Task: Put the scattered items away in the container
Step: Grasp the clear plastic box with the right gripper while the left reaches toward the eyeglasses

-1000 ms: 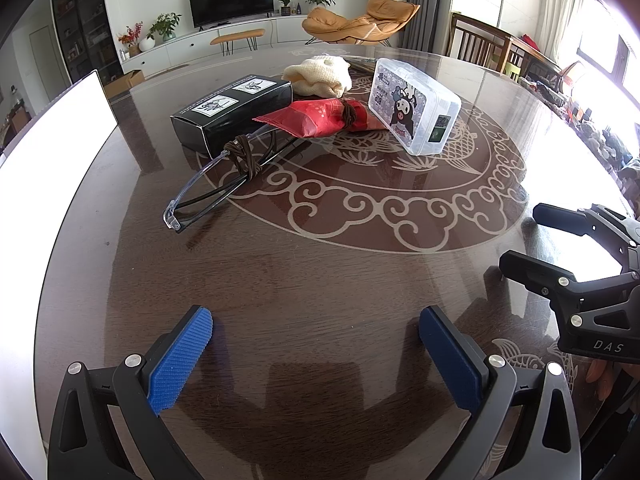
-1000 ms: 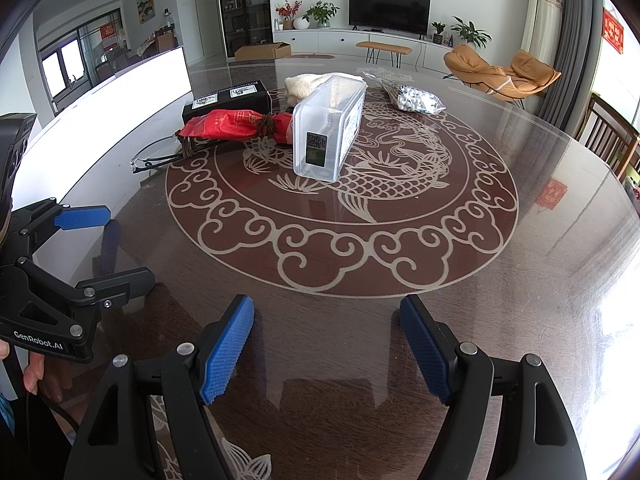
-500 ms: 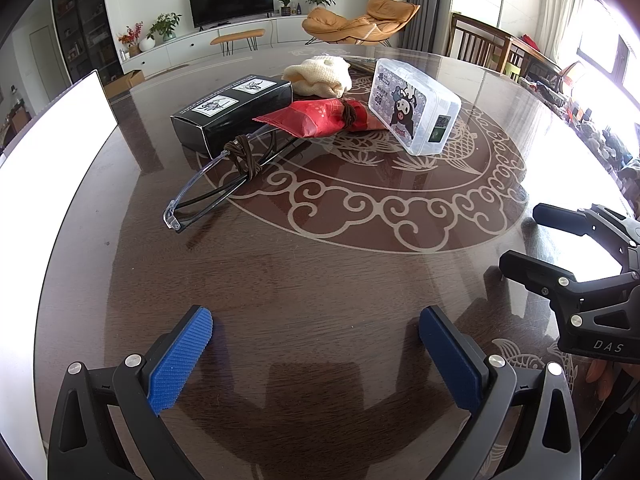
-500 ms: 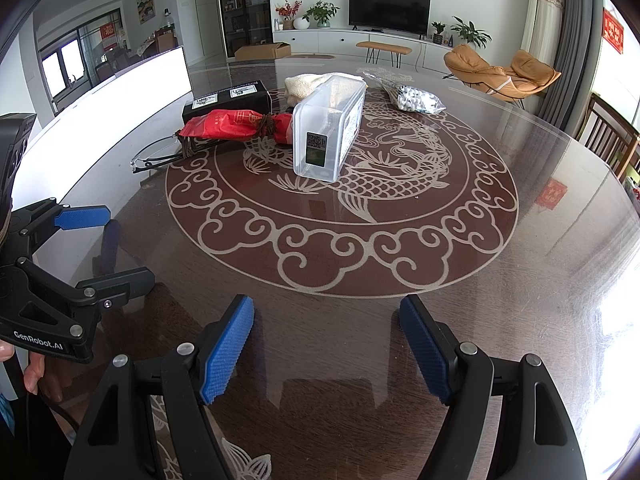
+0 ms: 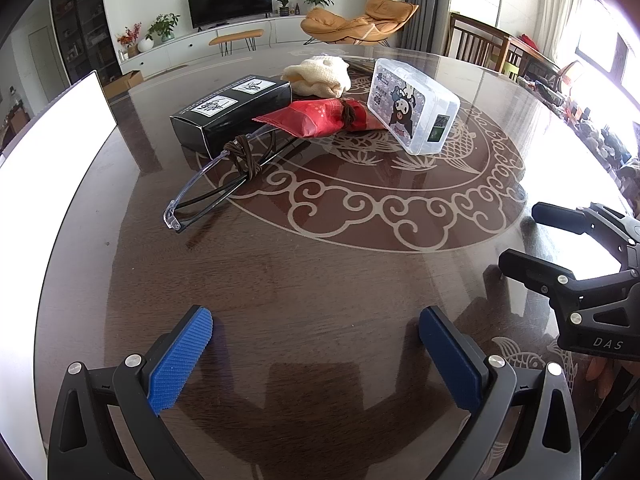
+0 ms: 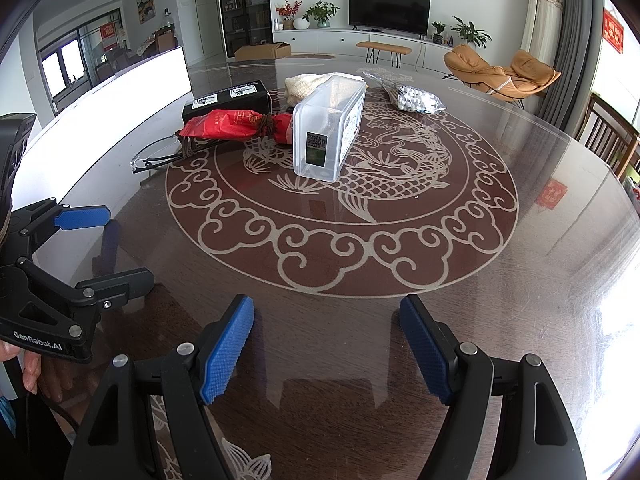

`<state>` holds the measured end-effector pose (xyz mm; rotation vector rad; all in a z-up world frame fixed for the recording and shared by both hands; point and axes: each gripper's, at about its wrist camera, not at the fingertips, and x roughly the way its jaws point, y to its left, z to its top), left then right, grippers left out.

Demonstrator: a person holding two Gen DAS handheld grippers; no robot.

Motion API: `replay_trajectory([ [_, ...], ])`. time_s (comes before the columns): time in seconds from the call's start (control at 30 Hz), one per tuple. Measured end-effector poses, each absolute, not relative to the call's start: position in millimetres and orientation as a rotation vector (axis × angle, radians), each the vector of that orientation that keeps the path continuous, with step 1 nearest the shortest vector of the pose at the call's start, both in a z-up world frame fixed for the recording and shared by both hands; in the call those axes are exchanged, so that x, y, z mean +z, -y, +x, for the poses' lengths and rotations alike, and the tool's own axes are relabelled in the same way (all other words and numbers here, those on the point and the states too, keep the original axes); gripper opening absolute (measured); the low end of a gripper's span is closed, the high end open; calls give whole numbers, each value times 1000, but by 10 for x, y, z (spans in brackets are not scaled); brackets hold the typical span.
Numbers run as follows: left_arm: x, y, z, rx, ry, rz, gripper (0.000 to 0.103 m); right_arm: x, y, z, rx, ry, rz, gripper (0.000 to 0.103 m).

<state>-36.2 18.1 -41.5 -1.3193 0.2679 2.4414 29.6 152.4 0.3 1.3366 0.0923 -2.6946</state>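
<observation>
A clear plastic box with a cartoon sticker stands on its side at the middle of the round table. Left of it lie a red pouch tied with a brown band, a black carton, a cream cloth, and glasses wrapped in a brown band. A bag of white beads lies behind the box. My left gripper and right gripper are both open and empty, near the table's front edge, far from the items.
The dark round table has a glossy top with a fish and cloud pattern. A bright white panel runs along its left edge. Wooden chairs stand at the right. A hand holds the left gripper.
</observation>
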Motion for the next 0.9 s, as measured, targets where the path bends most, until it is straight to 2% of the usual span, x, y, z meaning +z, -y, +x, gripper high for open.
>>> replay_trajectory([
  [0.4,-409,93,-419,2503,-223,-1346,103,13,-1536,295,-2715,-84,1341,76],
  [0.57,-410,88,-422,2506,-222,-1346,103,352,-1600,170,-2808,41,1175,76],
  [0.7,-407,88,-420,2506,-221,-1346,103,519,-1423,-298,-2811,-29,1189,76],
  [0.9,-407,88,-421,2506,-222,-1346,103,227,-1171,-896,-2838,-168,1360,76],
])
